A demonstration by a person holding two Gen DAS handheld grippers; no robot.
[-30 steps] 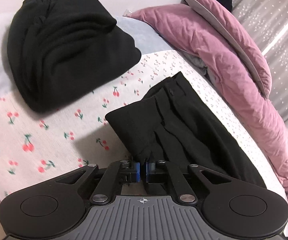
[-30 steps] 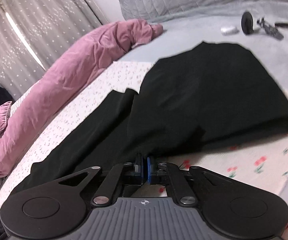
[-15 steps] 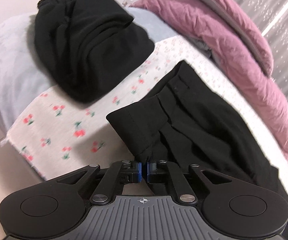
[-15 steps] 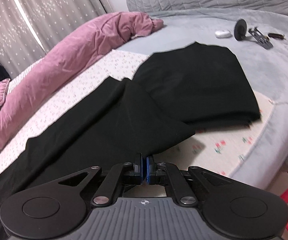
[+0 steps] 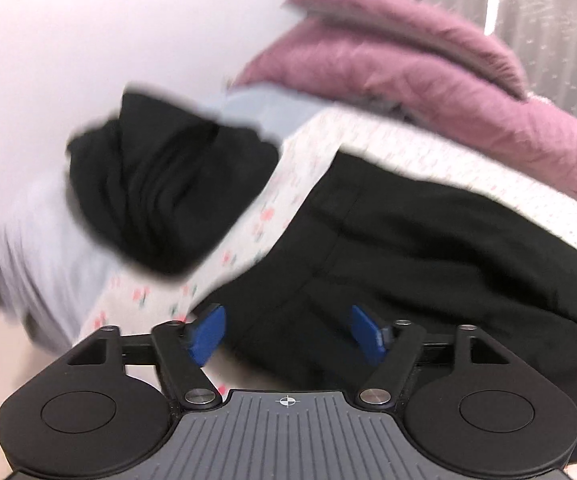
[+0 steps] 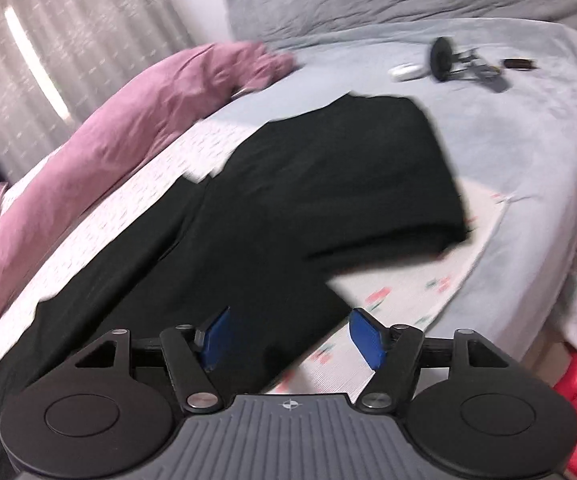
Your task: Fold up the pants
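Left gripper (image 5: 288, 334) and right gripper (image 6: 290, 338): jaws apart and opening above the black pants (image 6: 216, 248), gripping nothing. Pants lie on the cherry-print sheet (image 6: 408, 296).

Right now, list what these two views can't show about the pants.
- Left wrist view: motion blur smears the pants and the folded black garment; seams unreadable.
- Right wrist view: the right gripper body hides the pants' near edge; the left frame edge cuts them off.
- Small objects on the grey bedspread: too small and blurred to identify.

No readable text, label or number shows anywhere, though both views are blurred.
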